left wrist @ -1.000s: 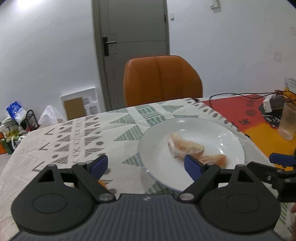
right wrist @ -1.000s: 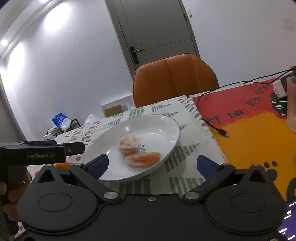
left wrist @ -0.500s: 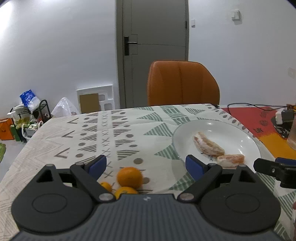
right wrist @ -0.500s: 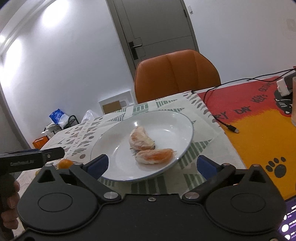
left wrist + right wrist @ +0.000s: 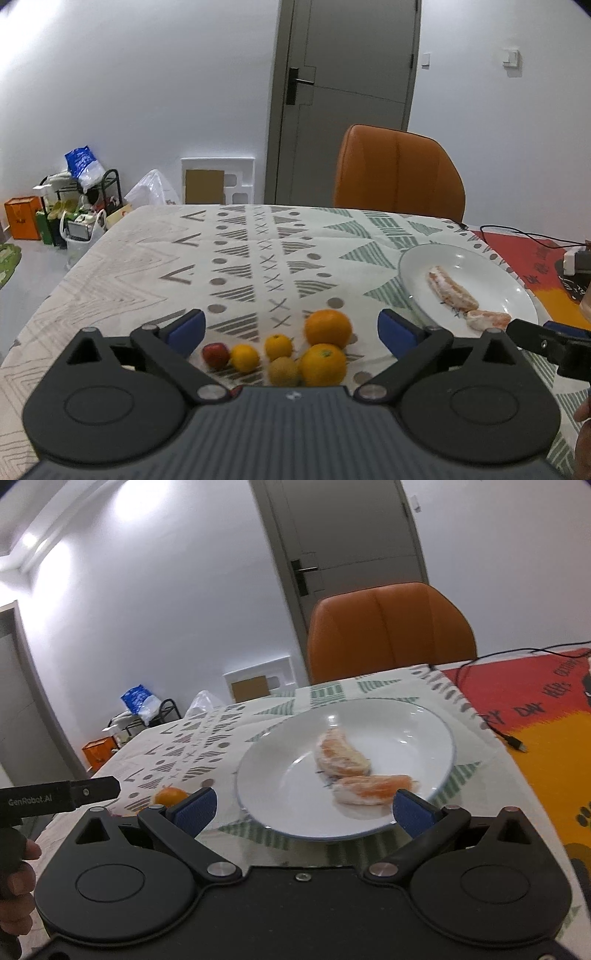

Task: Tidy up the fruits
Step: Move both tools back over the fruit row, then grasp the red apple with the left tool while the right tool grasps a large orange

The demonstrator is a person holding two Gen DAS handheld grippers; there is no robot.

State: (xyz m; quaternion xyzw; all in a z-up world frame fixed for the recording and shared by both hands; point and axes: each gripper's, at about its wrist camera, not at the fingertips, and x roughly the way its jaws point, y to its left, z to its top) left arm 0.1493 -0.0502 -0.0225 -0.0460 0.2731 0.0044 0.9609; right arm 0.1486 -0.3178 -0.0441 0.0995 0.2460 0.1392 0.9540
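Desk [image 5: 155, 258]: your left view alone shows the fruit cluster [image 5: 295, 350] by the near edge, between the left gripper [image 5: 291, 328]'s fingers, released and just widened. White plate [image 5: 424, 731], two peeled segments [image 5: 354, 771], fills your right view; right gripper [image 5: 303, 808] released, empty. Left handle reads "GenRobot.AI".

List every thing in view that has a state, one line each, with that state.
left gripper: open, jaws just widened, nothing gripped.
right gripper: open, holding nothing.
white plate: upright on the tablecloth, holding two pieces.
peeled orange segments: lying touching on the plate.
whole fruits: clustered loose on the tablecloth, off the plate.
door: closed.
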